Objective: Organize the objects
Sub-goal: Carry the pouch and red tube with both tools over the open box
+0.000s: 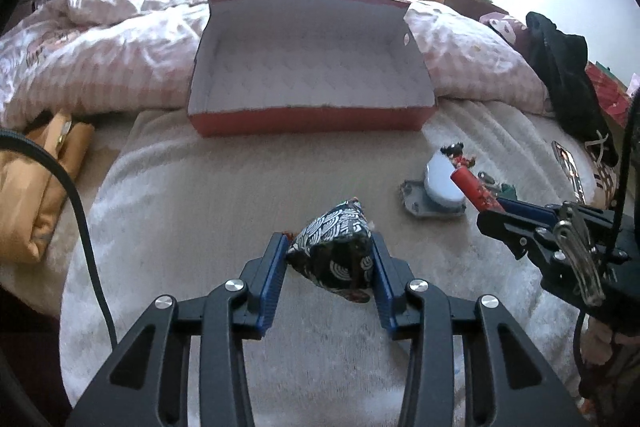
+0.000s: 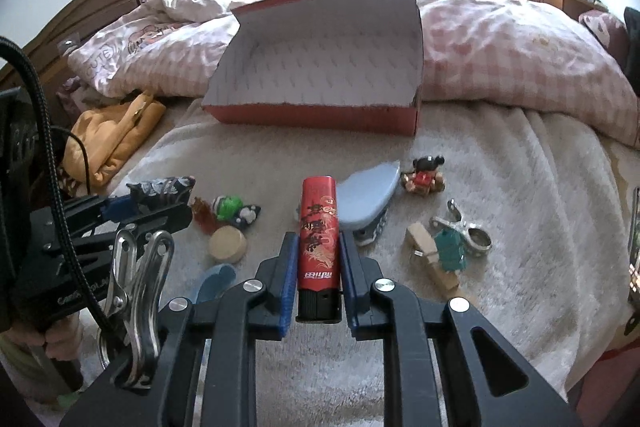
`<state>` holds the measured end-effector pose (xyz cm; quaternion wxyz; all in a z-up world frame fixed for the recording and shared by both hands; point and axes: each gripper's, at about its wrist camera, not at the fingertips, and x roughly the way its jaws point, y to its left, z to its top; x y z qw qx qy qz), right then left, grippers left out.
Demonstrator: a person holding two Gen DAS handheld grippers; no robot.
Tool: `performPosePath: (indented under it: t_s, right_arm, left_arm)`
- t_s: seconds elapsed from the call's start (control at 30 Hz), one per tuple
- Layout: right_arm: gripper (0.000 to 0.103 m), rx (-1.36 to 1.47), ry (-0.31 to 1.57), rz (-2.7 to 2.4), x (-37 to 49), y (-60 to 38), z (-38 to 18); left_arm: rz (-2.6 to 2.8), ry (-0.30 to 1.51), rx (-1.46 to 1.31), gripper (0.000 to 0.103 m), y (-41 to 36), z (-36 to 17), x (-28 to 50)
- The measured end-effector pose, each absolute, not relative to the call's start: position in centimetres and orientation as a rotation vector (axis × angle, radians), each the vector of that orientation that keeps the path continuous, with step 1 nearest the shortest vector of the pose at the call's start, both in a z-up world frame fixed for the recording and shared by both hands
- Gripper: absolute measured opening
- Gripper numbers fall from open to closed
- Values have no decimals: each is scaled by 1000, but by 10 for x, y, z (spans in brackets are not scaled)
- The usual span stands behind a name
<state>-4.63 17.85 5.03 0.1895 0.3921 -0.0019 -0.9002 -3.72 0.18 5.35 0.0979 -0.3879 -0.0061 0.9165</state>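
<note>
My left gripper [image 1: 330, 251] is shut on a black-and-white patterned fabric pouch [image 1: 334, 255], held above the white blanket. My right gripper [image 2: 318, 251] is shut on a red lighter [image 2: 319, 239] with gold print, held upright along the fingers. The same lighter [image 1: 474, 189] and right gripper show at the right of the left wrist view. The pouch [image 2: 164, 189] in the left gripper shows at the left of the right wrist view. An open red box [image 1: 312, 67] with a white inside lies ahead on the bed; it also shows in the right wrist view [image 2: 320, 67].
On the blanket lie a light blue lid on a grey base [image 2: 370, 201], a Mickey figure [image 2: 424, 175], a metal clip [image 2: 464, 229], a wooden block with a green piece [image 2: 436, 255], a round wooden disc [image 2: 228, 243], small toys [image 2: 232, 209]. A yellow garment [image 2: 112, 139] lies left. Pink quilt [image 2: 500, 59] behind.
</note>
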Motion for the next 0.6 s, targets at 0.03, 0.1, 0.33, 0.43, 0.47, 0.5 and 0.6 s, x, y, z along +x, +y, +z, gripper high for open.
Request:
performPosePath:
  t_s: [0.03,0.1,0.33,0.43,0.47,0.5,0.6]
  right_arm:
    - [21,1093,-4,-2536,-46,178,52]
    - [21,1080,-2,-2545,-48,178,57]
    - [21,1036,2,-2561,-61,178,72]
    - [21,1002,-2,-2572,-67,176,82]
    - [21,990,-4,-2576,-71,175,85]
    - [21,982,-5,-2579,-73,175,87]
    - [21,969,-8,-2583,-82,174,93]
  left_arm:
    - [2715,-15,-1141,40,2,56,-40]
    - [2721,-14,-1133,40,2,60,-45]
    - [2743,-27,-1122,40,-2,71,-61]
    - [2754,-32,-1104,40,-3,77,-68]
    - [2756,-35,-1099,40,-4,80,-71]
    - [2759,-41,-1093,40,-4,82,-74]
    - [2768,-45,-1084,40,-5,87,-82]
